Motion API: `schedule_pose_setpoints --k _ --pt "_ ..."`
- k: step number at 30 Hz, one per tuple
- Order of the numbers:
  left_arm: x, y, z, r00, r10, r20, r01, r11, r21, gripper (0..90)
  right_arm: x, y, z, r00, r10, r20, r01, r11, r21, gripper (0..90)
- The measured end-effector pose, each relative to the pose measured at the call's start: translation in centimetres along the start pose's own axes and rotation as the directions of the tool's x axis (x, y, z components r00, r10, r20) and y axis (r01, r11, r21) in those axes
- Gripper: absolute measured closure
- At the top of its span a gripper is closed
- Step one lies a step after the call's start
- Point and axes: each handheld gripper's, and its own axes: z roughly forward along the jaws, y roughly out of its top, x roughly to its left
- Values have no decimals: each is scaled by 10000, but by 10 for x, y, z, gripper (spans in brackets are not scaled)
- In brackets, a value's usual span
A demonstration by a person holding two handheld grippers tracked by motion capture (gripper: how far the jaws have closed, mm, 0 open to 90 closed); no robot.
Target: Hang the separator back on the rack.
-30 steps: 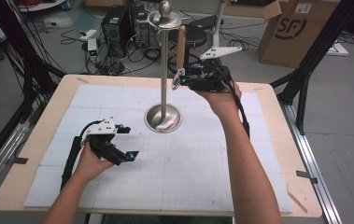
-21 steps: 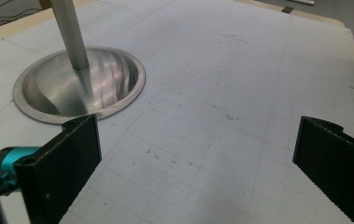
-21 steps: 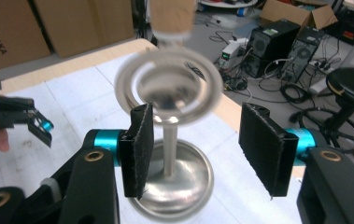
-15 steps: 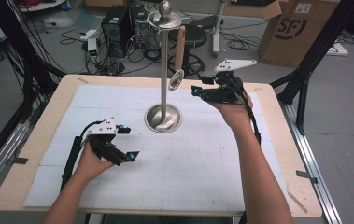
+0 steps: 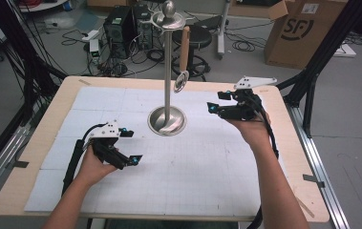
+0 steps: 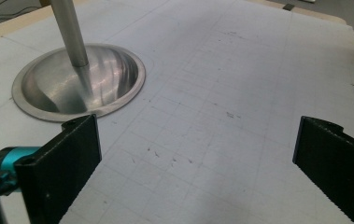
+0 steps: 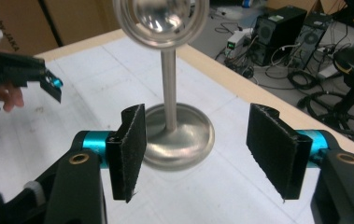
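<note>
A steel stand rises from a round base (image 5: 167, 121) in the middle of the table, with a pole (image 5: 168, 71) up to a top disc (image 5: 168, 20). A spoon with a wooden handle (image 5: 184, 43) hangs from the disc, its metal bowl (image 5: 181, 82) beside the pole. My right gripper (image 5: 217, 101) is open and empty in the air, to the right of the stand. In the right gripper view the spoon bowl (image 7: 160, 21) hangs above and beyond the parted jaws (image 7: 202, 149). My left gripper (image 5: 132, 146) is open and low over the mat, left of the base (image 6: 79, 81).
A white gridded mat (image 5: 193, 181) covers the wooden table (image 5: 64, 100). Beyond the far edge are computer cases (image 5: 121, 24), cables, a stool (image 5: 202, 36) and a cardboard box (image 5: 307, 28). Black frame legs (image 5: 312, 71) stand at the table's right side.
My right gripper has drawn back to the right and toward the person, away from the hanging spoon's bowl. The spoon stays hanging. The left gripper has not moved.
</note>
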Motion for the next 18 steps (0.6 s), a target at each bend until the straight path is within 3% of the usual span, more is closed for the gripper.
schedule_pose_setpoints --k 18 --pt "-1 0 0 10000 11 1 -11 10000 -3 17 -1 -52 -20 9988 368 -335 -376 9990 -221 341"
